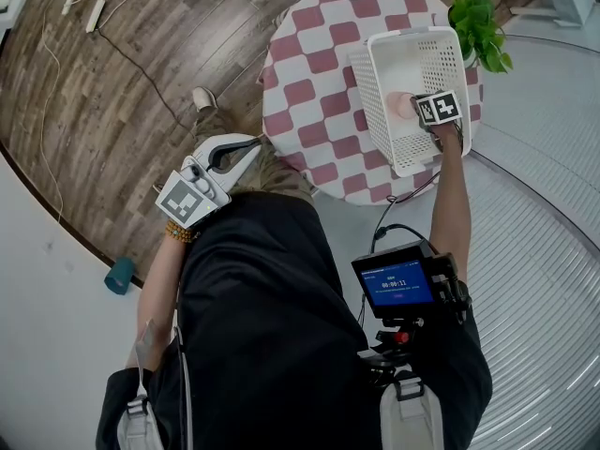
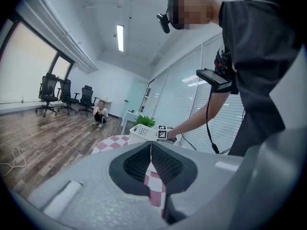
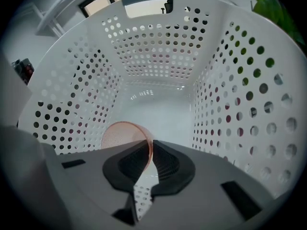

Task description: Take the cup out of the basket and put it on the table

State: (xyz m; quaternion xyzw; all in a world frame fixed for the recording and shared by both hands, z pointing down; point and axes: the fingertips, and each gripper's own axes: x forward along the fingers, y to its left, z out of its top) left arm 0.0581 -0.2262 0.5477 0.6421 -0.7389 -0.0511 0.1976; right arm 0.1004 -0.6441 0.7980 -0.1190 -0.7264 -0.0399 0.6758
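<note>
The right gripper (image 3: 151, 146) has its jaws closed on the wall of the cup (image 3: 122, 134): the thin rim runs down between the two dark pads, with one pad inside the cup's mouth and the other outside it. The gripper points straight down into the basket (image 3: 158, 56). In the head view the person's right arm reaches out straight over the table (image 1: 309, 64), with the marker cube just above the basket's opening.

The cup is pale pink and see-through, with a round open mouth facing up. It sits on the basket's floor, close to one of the perforated side walls. The basket is white with rows of round holes and stands on the red and white checked table, near a green plant (image 1: 478, 26).

The left gripper (image 2: 151, 152) has its jaws together with nothing between them. That hand is held back by the person's waist, just beside the table's edge, with the gripper pointing roughly level toward the table.
</note>
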